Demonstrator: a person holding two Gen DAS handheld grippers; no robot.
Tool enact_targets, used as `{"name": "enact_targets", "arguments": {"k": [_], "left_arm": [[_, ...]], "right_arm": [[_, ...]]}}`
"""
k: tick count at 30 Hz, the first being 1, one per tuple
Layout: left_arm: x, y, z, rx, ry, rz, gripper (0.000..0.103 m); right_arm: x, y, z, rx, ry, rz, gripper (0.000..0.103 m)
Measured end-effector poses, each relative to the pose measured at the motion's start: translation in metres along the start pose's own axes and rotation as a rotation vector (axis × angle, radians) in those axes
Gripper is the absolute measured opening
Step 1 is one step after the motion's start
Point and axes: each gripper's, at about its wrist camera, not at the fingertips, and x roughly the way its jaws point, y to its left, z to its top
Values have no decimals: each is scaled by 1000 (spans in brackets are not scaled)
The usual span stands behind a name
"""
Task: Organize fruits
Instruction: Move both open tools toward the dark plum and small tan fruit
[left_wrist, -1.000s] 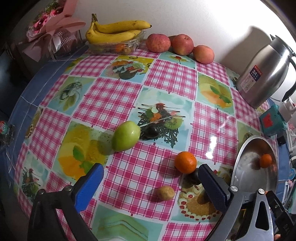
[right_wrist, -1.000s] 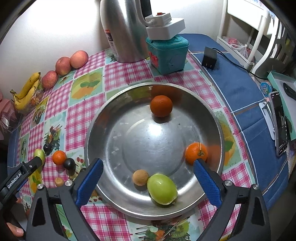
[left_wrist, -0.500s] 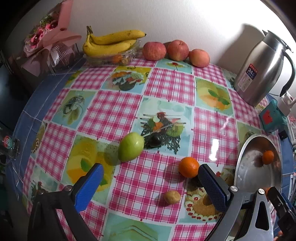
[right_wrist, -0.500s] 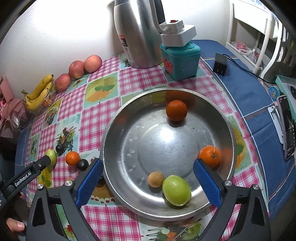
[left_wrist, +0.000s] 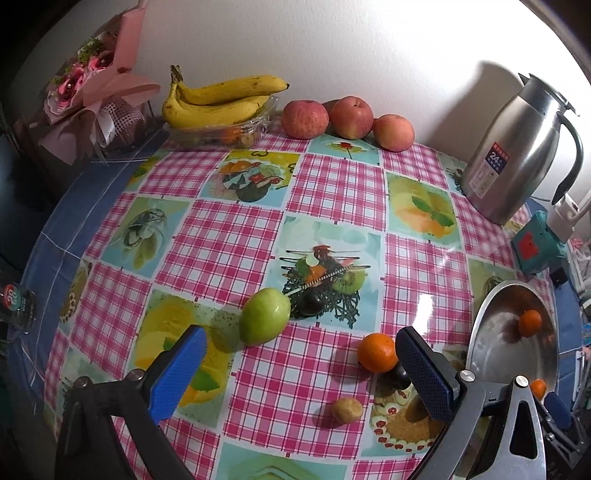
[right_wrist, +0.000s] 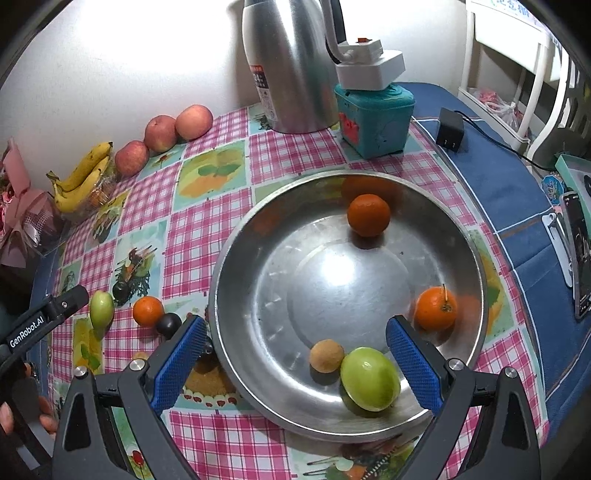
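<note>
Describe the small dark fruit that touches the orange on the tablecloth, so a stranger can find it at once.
Start at the steel bowl and look just outside its left rim, on the checked tablecloth. An orange lies there, and the dark plum sits against it, on the bowl side. It is almost black and smaller than the orange.

A table is covered by a pink checked cloth with fruit pictures. Along its far edge, a banana tray, three apples, a steel jug and a teal box are set. Near the middle, a green fruit, an orange, two dark plums and a small brown fruit lie loose. A steel bowl rests towards the right edge.
</note>
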Motion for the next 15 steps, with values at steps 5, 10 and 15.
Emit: {"name": "enact_targets", "arguments": {"k": [5,10,15], "left_arm": [[3,3,4,19,-8,25,103],[9,17,7,8,36,-19,103],[14,30,9,29,58,17,103]], "right_arm": [[4,7,-1,-11,-6,8,98],[9,16,-2,-21,-8,35,98],[12,28,-2,-39,-12,66,98]]}}
